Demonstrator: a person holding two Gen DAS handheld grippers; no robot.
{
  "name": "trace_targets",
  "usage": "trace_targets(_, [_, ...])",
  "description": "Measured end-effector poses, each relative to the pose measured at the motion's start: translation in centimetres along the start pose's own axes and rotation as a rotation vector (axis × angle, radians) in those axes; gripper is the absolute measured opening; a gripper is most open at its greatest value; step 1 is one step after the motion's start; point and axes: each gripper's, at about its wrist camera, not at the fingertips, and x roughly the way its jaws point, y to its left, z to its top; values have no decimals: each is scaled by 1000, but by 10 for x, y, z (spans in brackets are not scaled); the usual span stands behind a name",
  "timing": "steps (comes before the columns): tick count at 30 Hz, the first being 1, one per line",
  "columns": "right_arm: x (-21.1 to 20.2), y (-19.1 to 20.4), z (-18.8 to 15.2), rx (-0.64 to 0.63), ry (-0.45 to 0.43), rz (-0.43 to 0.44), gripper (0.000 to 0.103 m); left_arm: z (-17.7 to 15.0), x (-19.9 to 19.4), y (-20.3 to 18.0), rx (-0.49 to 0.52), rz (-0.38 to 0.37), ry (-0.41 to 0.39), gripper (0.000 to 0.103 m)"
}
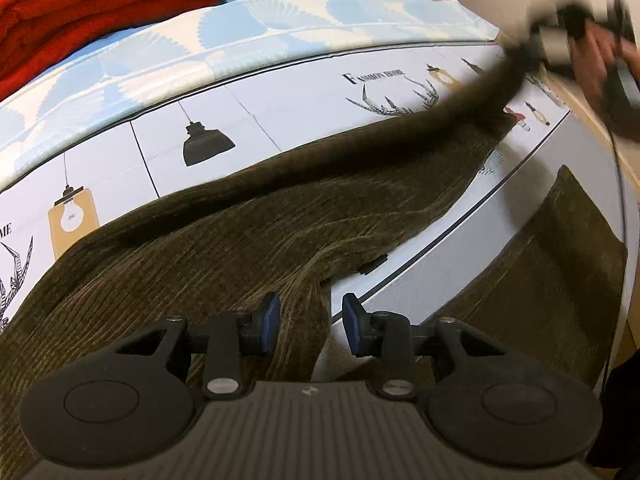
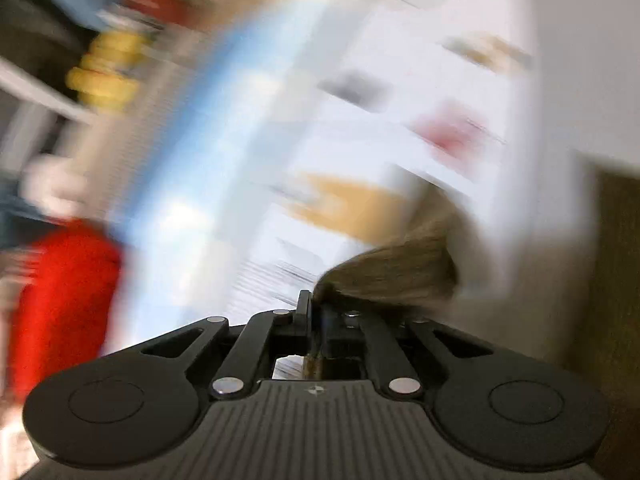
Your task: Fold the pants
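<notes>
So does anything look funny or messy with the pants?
Yes. One leg of the dark olive corduroy pants is pulled up off the printed white sheet into a stretched rope by the right gripper, shut on its end. The other leg lies flat. The left gripper is open.

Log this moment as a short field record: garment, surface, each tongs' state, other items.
garment: dark olive corduroy pants, one leg lifted and stretched toward the far right
surface: printed sheet with lamp drawings
left tongs: open, over the pants, holding nothing
right tongs: shut on a pants leg end; view motion-blurred
other items: red blanket folded, far left
</notes>
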Motion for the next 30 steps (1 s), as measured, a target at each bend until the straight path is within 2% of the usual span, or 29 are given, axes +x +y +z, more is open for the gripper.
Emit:
trace_targets(1, [-1,18,7,-69,-54,104,22,0,-1,0,0,-1,-4,38])
trace_targets(2, [-2,36,11,-172,-107,190,45,0,-1,-1,2,-4,-8,38])
trace_targets(3, [-4,42,12,-222,-132,181,59,0,-2,-1,3,-8,-10,38])
trace_targets(5, [-3,37,7,-223,-134,103,58,0,-1,-1,4,-4,-10,38])
trace_targets(7, [11,13,-5,-226,-77,36,58,1,1,1,-8,5,-6,38])
trace_targets(9, [26,-10,-20,-239,-28,-116,59,2,2,-1,-9,7,-2,38])
trace_targets(11, [42,-42,-25,-181,17,-226,59,1,3,-4,9,4,1,38])
trace_targets(13, [63,-66,-25,-106,68,-272,59,0,4,-6,24,7,8,38])
trace_targets(16, [79,-79,-23,-103,72,-257,60,-2,8,-5,25,9,19,38])
trace_targets(17, [84,-75,-20,-127,65,-234,59,-2,9,-5,27,11,23,38])
trace_targets(18, [91,-72,-16,-155,64,-203,52,-3,11,-5,32,11,30,38])
trace_targets(19, [95,-71,-12,-175,70,-185,45,-4,13,-6,39,13,39,33])
trace_targets(20, [98,-69,-9,-196,70,-196,16,-4,15,-8,50,20,44,21])
trace_targets(21, [103,-67,-5,-215,73,-228,6,-5,18,-10,63,33,50,15])
trace_targets(22, [104,-67,-1,-215,78,-228,6,-5,20,-10,68,43,54,10])
trace_targets(24, [97,-62,9,-212,54,-200,6,-5,22,-12,75,54,40,8])
trace_targets(25, [88,-57,13,-222,23,-174,5,-5,21,-14,86,49,25,8])
trace_targets(27, [56,-56,23,-212,-93,-107,5,-4,19,-22,117,2,1,8])
trace_targets(28, [39,-61,25,-200,-153,-116,5,-5,19,-27,136,-22,-6,8])
trace_targets(29, [27,-72,26,-179,-208,-171,5,-6,20,-33,162,-44,-7,10])
trace_targets(30, [17,-92,27,-141,-248,-267,5,-8,23,-44,203,-62,3,13])
